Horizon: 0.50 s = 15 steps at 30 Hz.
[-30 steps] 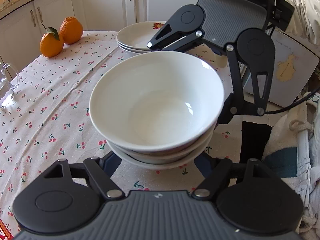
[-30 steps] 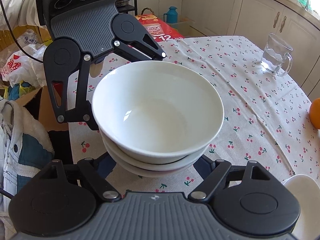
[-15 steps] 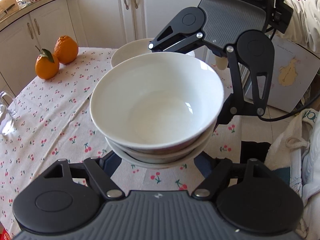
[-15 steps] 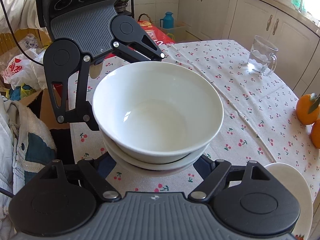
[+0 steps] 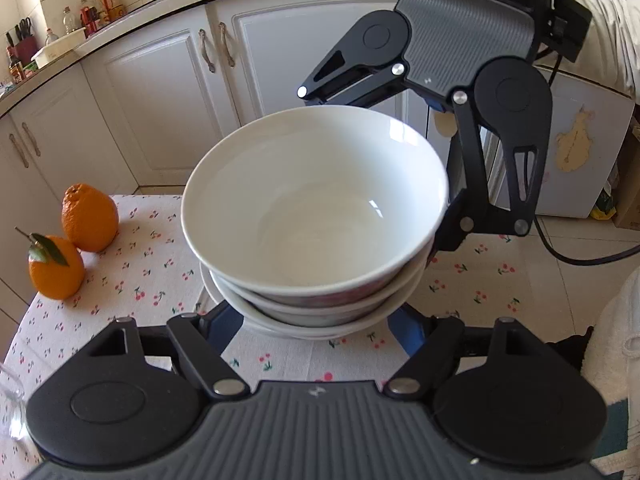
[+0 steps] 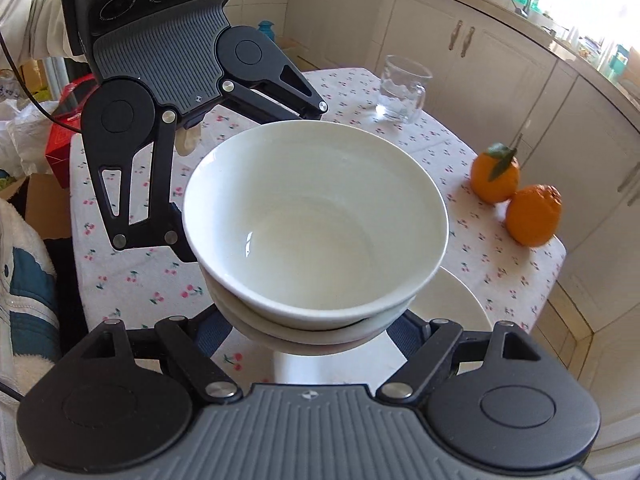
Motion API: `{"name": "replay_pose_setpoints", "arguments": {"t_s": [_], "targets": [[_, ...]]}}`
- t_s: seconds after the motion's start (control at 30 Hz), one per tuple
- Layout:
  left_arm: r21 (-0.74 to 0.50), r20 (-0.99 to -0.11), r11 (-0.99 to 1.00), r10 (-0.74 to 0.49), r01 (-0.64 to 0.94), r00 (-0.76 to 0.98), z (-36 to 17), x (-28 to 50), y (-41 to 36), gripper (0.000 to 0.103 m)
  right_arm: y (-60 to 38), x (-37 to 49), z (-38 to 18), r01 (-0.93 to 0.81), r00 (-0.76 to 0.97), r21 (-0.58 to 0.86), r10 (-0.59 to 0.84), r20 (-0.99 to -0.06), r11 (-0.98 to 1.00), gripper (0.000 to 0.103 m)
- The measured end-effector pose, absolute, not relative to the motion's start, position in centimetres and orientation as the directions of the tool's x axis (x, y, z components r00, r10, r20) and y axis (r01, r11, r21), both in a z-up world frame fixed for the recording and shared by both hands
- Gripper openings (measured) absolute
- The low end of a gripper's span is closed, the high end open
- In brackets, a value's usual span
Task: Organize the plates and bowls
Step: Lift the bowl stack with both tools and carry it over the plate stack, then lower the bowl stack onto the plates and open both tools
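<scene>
Bowl stack (image 6: pixel 316 240) airborne | left gripper (image 5: pixel 320 316) and right gripper (image 6: pixel 316 328) clamp it from opposite sides | plate (image 6: pixel 452 304) at 4 o'clock, partly beneath

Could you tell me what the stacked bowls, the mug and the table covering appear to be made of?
Stacked bowls: probably glazed white ceramic or porcelain; smooth, glossy, with sharp window highlights.
Mug: clear glass, as the tablecloth shows through it and the handle is see-through.
Table covering: looks like matte woven fabric printed with small cherries; it drapes at the edge, though a coated cloth cannot be ruled out.
</scene>
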State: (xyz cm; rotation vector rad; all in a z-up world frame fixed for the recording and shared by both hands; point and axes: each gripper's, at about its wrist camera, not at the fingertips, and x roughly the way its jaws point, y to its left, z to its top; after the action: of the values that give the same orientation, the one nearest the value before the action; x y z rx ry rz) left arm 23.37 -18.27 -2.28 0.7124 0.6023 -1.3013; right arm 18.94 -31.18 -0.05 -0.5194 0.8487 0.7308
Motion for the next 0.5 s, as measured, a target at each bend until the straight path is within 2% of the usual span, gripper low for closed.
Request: {"name": "replay_pose_setpoints", "arguments": {"t_s": [0.2,0.5], "targets": [[0.112,-0.759,0.081,-0.636,0.99,0.138,-3.9,25.0,-21.1,0.078,-34.1,20.5,-1.7,-0.71,0.452,-0.124,0.313,-0.835,0.693,0.086],[0.077,-0.769,0.074,-0.631,0.994,0.107,-4.5,25.8,-22.1,0.078,-35.7,21.5,-2.8,-0.696,0.424,-0.068,0.333,-0.842,0.714,0.086]]}}
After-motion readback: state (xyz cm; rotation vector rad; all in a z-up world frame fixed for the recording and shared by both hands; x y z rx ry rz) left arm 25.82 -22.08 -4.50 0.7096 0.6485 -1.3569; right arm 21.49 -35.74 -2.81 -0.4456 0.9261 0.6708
